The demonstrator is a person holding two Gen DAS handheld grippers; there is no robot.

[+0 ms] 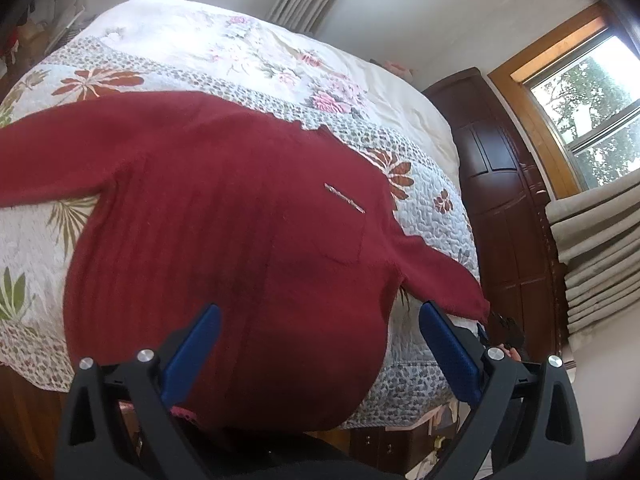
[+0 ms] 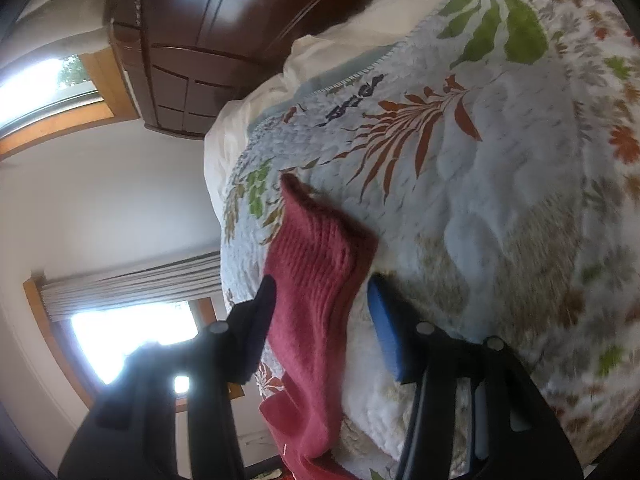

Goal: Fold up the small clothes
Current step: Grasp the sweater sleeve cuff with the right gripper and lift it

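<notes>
Open left tongs (image 1: 320, 320) | ribbed red sweater (image 1: 224, 216) flat | floral quilt (image 1: 432, 216)

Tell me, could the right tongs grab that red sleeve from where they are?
Probably yes. The right tongs stand open with the sleeve of the red sweater already between the fingers, nothing blocking it on the quilt.
</notes>
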